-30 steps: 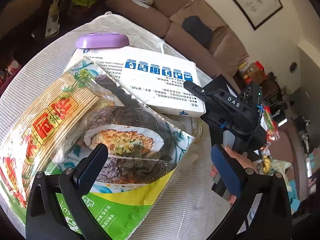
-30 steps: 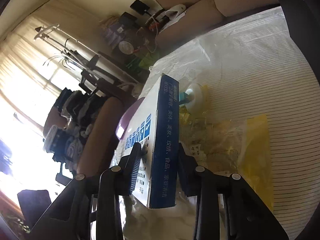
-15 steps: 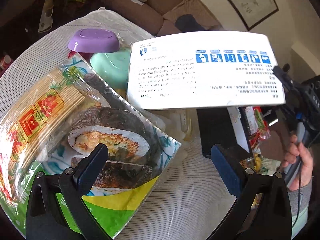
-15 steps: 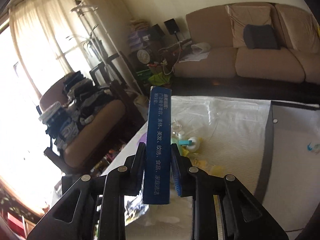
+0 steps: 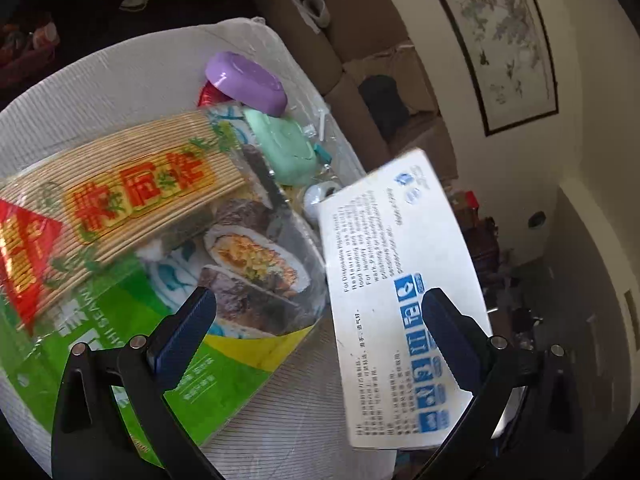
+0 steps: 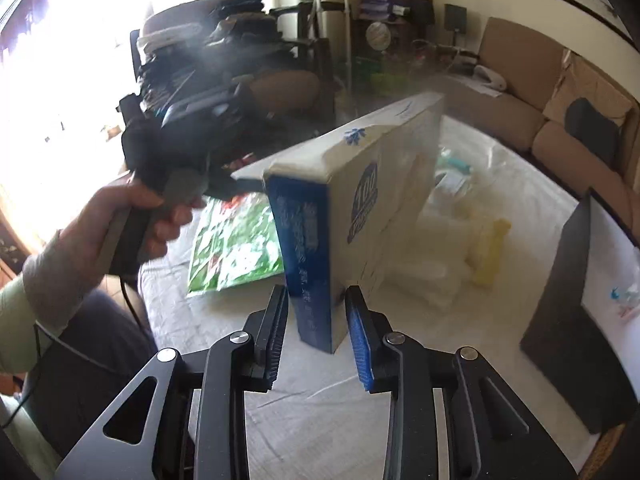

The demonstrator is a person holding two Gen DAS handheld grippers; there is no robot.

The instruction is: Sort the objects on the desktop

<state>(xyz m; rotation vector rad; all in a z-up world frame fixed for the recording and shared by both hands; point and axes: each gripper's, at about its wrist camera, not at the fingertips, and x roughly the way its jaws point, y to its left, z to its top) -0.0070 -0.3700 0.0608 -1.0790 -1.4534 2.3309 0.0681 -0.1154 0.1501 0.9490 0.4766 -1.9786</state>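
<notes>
A white and blue glove box (image 6: 360,200) is in the air between the pads of my right gripper (image 6: 318,332); the jaws stand slightly apart from its sides, so the hold is unclear. The box also shows in the left wrist view (image 5: 400,300), tilted above the table's right side. My left gripper (image 5: 316,344) is open and empty over a seaweed packet (image 5: 132,240). The left gripper and the hand on it show in the right wrist view (image 6: 168,168).
A purple soap dish (image 5: 248,82), a green soap box (image 5: 288,152) and small clear-wrapped items lie on the white striped tablecloth (image 5: 100,92). A black open bin (image 6: 576,292) stands at the table's right. Plastic bags (image 6: 440,264) lie mid-table. A sofa is behind.
My right gripper has lifted the glove box off the table, swung it toward the near right side and tilted it. Its jaws have widened a little. My left gripper stayed open.
</notes>
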